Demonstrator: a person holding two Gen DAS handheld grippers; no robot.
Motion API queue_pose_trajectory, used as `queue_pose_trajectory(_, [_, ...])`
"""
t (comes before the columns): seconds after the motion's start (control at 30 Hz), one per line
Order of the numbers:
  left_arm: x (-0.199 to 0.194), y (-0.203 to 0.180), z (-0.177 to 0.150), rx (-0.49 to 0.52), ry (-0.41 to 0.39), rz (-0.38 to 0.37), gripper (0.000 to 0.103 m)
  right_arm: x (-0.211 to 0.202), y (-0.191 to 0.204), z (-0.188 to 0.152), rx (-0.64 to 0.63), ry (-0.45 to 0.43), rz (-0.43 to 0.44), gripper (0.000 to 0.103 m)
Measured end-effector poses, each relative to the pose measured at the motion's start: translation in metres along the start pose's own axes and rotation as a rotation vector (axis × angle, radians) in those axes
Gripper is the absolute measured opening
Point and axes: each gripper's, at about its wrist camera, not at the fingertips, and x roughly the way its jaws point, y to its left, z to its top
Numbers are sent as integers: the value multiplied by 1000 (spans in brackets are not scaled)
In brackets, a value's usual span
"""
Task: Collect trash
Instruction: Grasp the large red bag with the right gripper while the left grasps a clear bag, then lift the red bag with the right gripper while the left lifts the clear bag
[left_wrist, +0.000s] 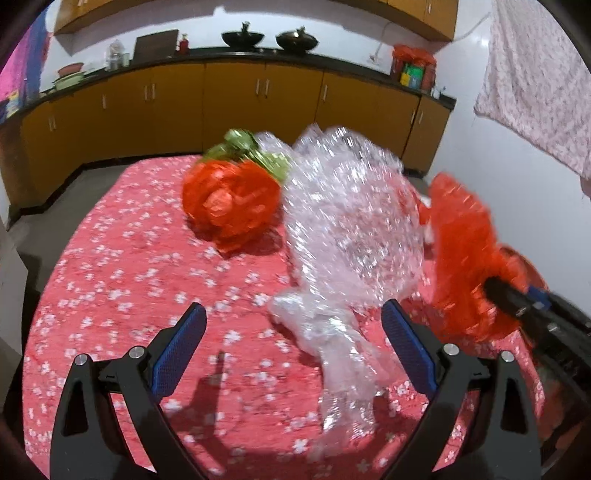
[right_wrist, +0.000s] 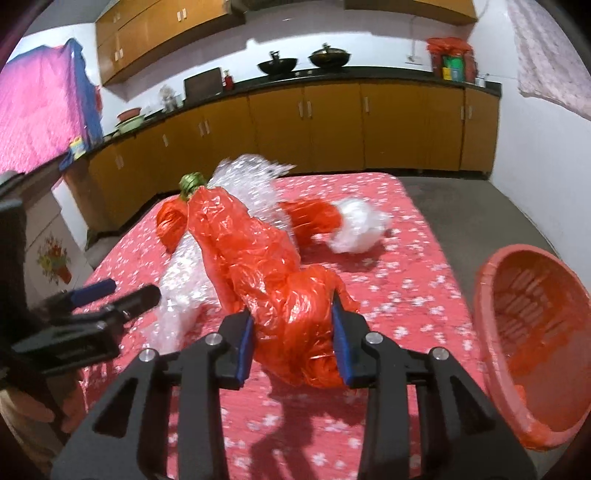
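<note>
Orange plastic bag (right_wrist: 280, 295) sits clamped between the pads of the right hand-held gripper (right_wrist: 293, 332) in the right wrist view, its far end trailing toward 11 o'clock over the bubble wrap (right_wrist: 184, 273). That drag is the worry: lift it carelessly and the loose tail could snag the wrap, or the thin film could slip out of the grip. An orange basket (right_wrist: 532, 332) waits at 3 o'clock, tilted, partly cut off by the frame edge. A white wad (right_wrist: 358, 229) lies at 1 o'clock on the flowered surface (right_wrist: 406, 295).

From the left wrist, the left hand-held gripper (left_wrist: 293, 347) stands wide apart, the bubble wrap's (left_wrist: 343, 229) twisted tail lying between the jaws, untouched. Closing now might catch only a thin fold. A crumpled orange ball (left_wrist: 231, 201) sits at 11 o'clock; motion blur smears everything, and the basket is out of sight.
</note>
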Motion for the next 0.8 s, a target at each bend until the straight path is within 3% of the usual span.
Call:
queue_pose_trajectory(0.2, [26, -11, -6, 10, 100, 5, 71, -6, -19, 2, 43, -7, -22, 36])
queue_pose_trajectory(0.27, [30, -11, -7, -2, 119, 1, 60, -7, -22, 2, 50, -8, -26, 36])
queue_pose_trajectory(0.37, [30, -8, -8, -11, 124, -5, 45, -7, -24, 1, 52, -9, -30, 36])
queue_pose_trajectory(0.47, [24, 0, -9, -15, 121, -8, 36, -9, -25, 0, 58, -9, -34, 36])
queue_pose_trajectory(0.8, [-13, 46, -15, -55, 73, 33, 35, -15, -30, 0, 89, -12, -32, 36])
